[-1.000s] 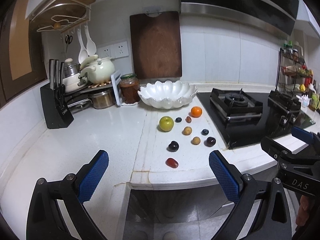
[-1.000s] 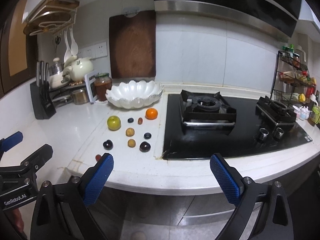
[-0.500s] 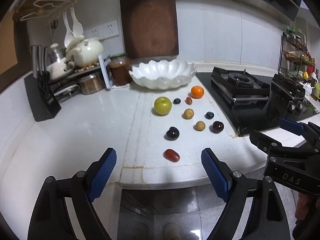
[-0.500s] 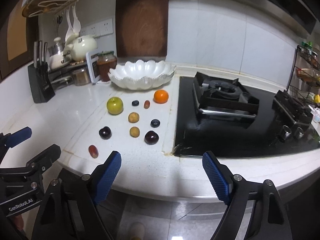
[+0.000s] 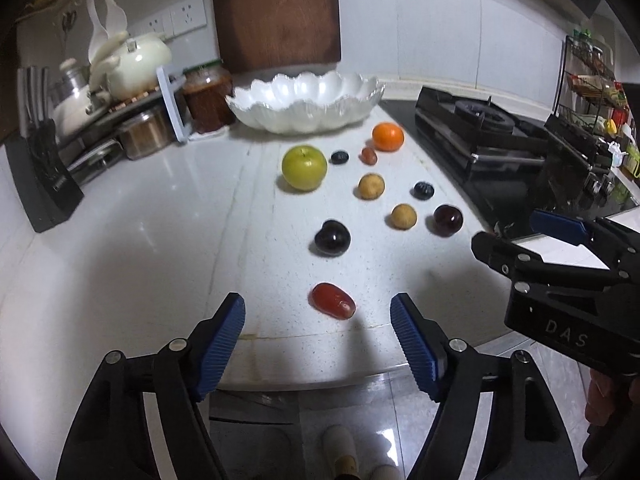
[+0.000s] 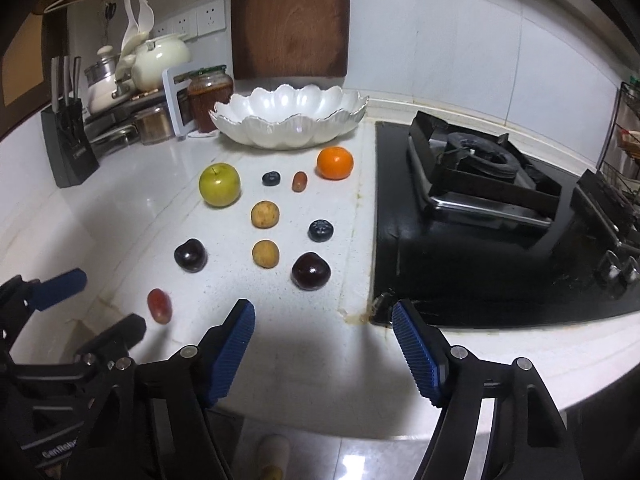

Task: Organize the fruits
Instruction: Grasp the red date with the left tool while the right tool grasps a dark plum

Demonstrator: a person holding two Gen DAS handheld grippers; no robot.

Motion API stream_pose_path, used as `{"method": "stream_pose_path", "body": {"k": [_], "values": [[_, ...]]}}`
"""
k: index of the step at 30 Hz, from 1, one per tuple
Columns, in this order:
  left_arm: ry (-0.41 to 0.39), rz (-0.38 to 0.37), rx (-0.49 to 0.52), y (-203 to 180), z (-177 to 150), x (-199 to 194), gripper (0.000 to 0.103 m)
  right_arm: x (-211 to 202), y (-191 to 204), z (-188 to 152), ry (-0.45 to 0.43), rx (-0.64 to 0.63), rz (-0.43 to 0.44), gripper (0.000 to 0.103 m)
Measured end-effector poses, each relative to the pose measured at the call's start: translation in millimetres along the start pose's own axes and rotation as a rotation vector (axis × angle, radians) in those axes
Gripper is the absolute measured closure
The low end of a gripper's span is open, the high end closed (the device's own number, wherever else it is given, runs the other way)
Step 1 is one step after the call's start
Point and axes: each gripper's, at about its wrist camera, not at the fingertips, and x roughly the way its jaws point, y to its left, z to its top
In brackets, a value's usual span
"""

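Several fruits lie loose on the white counter (image 5: 140,240) in front of an empty white scalloped bowl (image 5: 304,102): a green apple (image 5: 304,167), an orange (image 5: 387,136), two dark plums (image 5: 332,237) (image 5: 448,220), two tan longans (image 5: 371,186), blueberries (image 5: 423,190) and a red grape tomato (image 5: 333,300). My left gripper (image 5: 318,322) is open, just short of the red tomato at the counter's front edge. My right gripper (image 6: 323,330) is open and empty, in front of the near dark plum (image 6: 310,271). The bowl also shows in the right wrist view (image 6: 289,120).
A black gas hob (image 6: 500,208) fills the counter's right side. A knife block (image 5: 38,184), pots, a kettle and a jar (image 5: 208,98) stand at the back left. A wooden cutting board (image 5: 276,12) leans on the wall. A spice rack (image 5: 592,92) is far right.
Both grippers have moved forward and tilted down toward the counter, so the fruits look larger and nearer. Both stay open. No fruit has moved.
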Motion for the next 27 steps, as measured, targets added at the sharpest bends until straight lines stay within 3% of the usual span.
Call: {"method": "stream_pose_path", "body": {"k": [12, 21, 27], "values": [[0.043, -0.037, -0.009, -2, 2, 30, 0.041, 40, 3, 8, 0.03, -0.005, 0.006, 0.04], [0.084, -0.063, -0.037, -1, 2, 43, 0.057, 57, 1, 10, 0.037, 0.008, 0.031, 0.046], [0.074, -0.065, -0.035, -3, 3, 44, 0.07, 63, 3, 12, 0.04, -0.007, 0.035, 0.057]]}}
